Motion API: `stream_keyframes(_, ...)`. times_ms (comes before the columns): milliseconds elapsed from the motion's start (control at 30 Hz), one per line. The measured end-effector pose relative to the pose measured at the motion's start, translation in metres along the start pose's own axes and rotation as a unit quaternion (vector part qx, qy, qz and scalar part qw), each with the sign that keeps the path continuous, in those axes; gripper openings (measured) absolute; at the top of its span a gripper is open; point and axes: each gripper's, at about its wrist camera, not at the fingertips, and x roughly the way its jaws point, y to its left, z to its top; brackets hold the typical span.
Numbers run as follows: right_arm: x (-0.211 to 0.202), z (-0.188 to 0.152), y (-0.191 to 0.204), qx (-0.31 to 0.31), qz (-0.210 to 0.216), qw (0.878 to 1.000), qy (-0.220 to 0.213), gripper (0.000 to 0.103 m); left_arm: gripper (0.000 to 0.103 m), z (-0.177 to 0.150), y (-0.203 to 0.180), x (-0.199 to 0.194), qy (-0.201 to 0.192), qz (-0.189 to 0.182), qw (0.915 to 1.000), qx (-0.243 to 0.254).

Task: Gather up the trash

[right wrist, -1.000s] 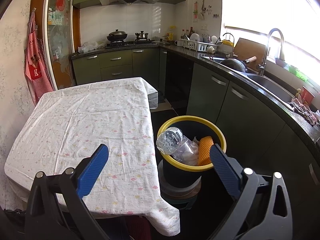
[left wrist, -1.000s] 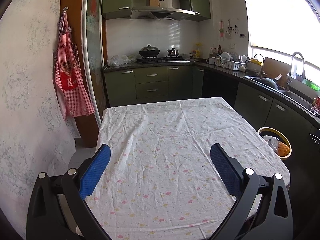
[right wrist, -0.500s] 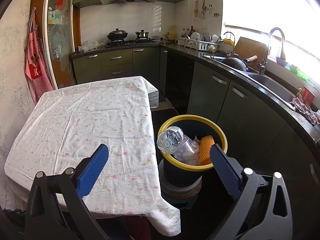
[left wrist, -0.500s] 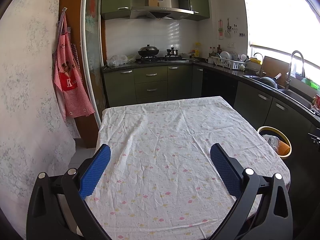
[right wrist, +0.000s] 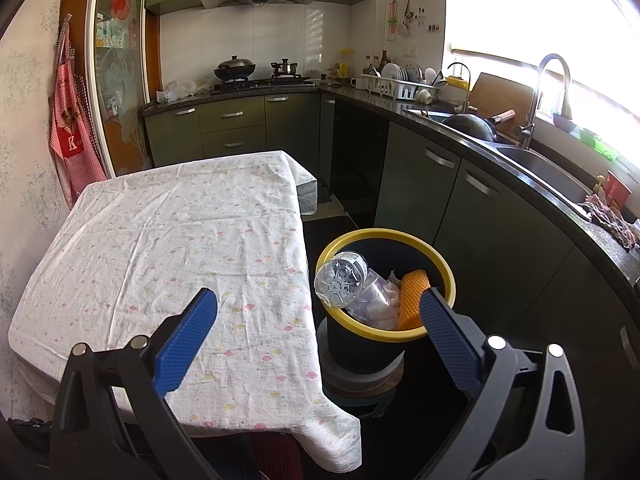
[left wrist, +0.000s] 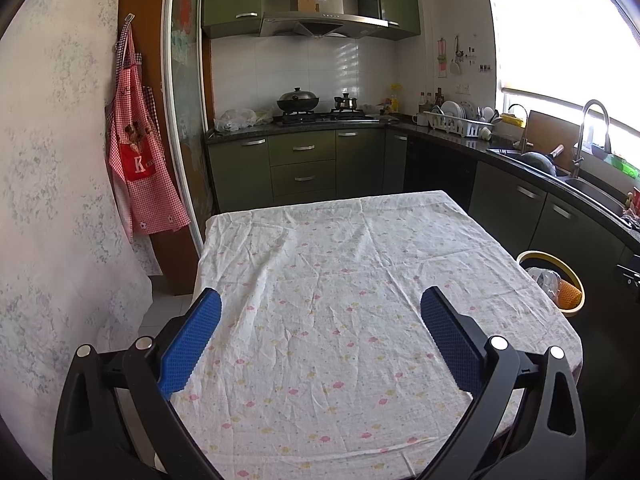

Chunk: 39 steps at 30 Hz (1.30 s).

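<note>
Ahead, the right gripper (right wrist: 318, 322) is hanging spread and empty, a clear bottle (right wrist: 341, 278) leaning base-up toward it inside the yellow-rimmed bin (right wrist: 442, 264); the left gripper (left wrist: 320, 326) is gaping over the tablecloth (left wrist: 320, 264).

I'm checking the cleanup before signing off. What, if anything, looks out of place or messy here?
Little stands out. The clear plastic bottle lies tilted on the yellow rim of the trash bin, poking above it rather than settled inside. The tablecloth is wrinkled, with no trash on it. Both grippers are open, holding nothing.
</note>
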Motion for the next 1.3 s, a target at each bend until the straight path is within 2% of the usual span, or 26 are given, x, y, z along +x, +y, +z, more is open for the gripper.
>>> stream_keyframes(1300, 0.0079, -0.0087, 0.0007, -0.003, 0.001, 1.0, 0.008, 0.096, 0.098, -0.0037, 0.0035, 0.0061, 0.005, 0.0, 1.0, 0.005)
